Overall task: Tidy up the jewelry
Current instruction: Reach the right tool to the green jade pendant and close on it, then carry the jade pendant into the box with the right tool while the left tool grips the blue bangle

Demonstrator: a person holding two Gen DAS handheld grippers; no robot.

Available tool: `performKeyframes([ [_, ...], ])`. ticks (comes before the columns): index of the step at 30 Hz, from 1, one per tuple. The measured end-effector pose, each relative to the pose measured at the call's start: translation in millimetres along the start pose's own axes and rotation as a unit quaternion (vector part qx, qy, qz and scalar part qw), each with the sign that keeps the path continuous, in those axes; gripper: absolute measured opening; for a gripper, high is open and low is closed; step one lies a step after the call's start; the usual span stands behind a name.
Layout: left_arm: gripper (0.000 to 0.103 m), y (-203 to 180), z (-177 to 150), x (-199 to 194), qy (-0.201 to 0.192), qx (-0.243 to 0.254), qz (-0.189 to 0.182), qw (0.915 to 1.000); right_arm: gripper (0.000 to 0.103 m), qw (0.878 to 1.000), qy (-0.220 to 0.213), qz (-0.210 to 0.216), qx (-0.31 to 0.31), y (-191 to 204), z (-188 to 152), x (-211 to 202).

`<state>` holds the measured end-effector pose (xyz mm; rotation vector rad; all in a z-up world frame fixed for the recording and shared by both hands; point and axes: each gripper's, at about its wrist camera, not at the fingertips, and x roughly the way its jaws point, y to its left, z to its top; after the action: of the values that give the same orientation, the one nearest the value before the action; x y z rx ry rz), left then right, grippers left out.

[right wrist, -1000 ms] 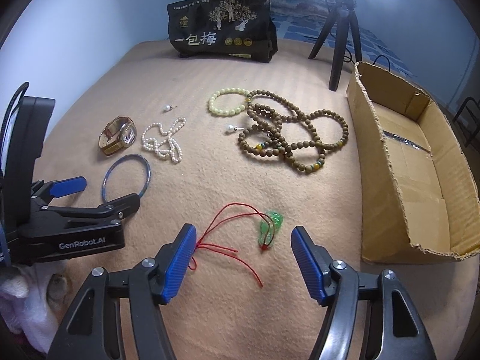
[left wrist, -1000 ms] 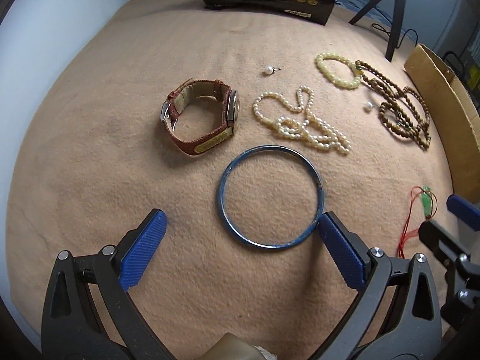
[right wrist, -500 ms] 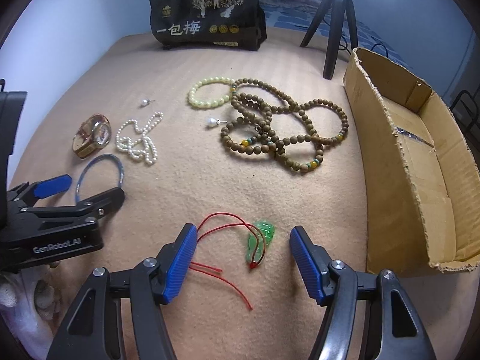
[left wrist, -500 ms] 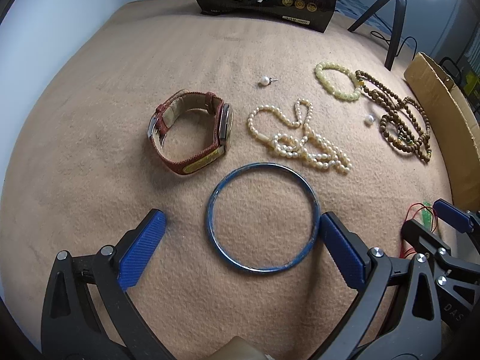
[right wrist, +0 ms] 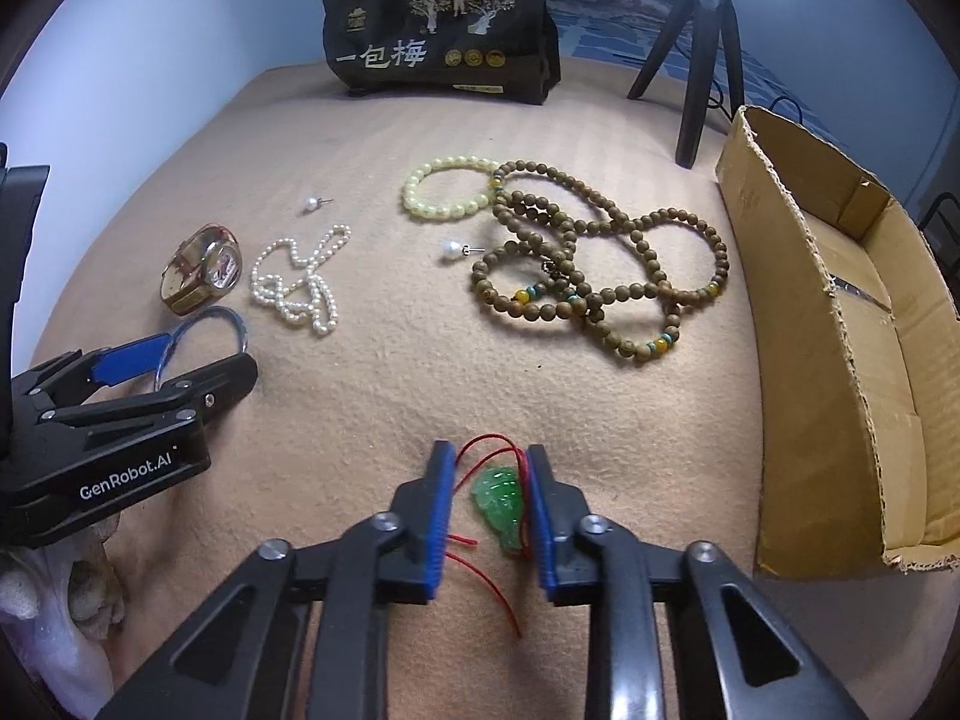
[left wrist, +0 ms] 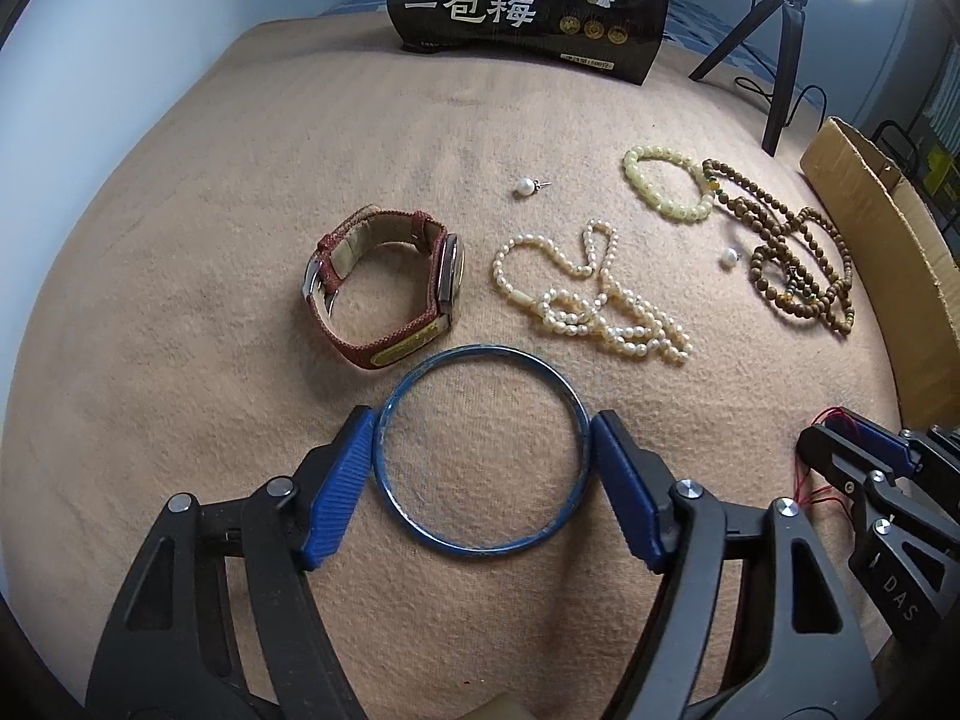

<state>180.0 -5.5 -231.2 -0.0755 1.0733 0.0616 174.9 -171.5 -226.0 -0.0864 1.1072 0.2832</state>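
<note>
My left gripper (left wrist: 483, 456) has closed its blue pads on both sides of a blue bangle (left wrist: 564, 387) that lies flat on the tan blanket; it also shows in the right wrist view (right wrist: 237, 324). My right gripper (right wrist: 487, 480) has its pads close around a green jade pendant (right wrist: 501, 501) on a red cord (right wrist: 486, 576); the right pad touches it, a small gap stays on the left. A red-strap watch (left wrist: 384, 294), a pearl necklace (left wrist: 594, 306), a pale bead bracelet (left wrist: 663, 183), brown wooden beads (right wrist: 600, 258) and two pearl studs (left wrist: 528, 185) (right wrist: 451, 249) lie beyond.
An open cardboard box (right wrist: 852, 324) stands at the right edge of the blanket. A black printed bag (right wrist: 438, 30) stands at the far edge. A tripod (right wrist: 699, 48) stands behind the box. A pale wall lies to the left.
Both grippers moved forward and down and closed: the left pads came in onto the bangle's sides, the right pads narrowed around the jade pendant.
</note>
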Motion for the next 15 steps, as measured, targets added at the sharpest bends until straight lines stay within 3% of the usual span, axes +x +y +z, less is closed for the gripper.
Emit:
performKeyframes([
  [15, 0.074, 1, -1, -7, -0.006, 0.003, 0.007, 1.0, 0.015, 1.0, -0.017, 0.004, -0.008, 2, 0, -14],
])
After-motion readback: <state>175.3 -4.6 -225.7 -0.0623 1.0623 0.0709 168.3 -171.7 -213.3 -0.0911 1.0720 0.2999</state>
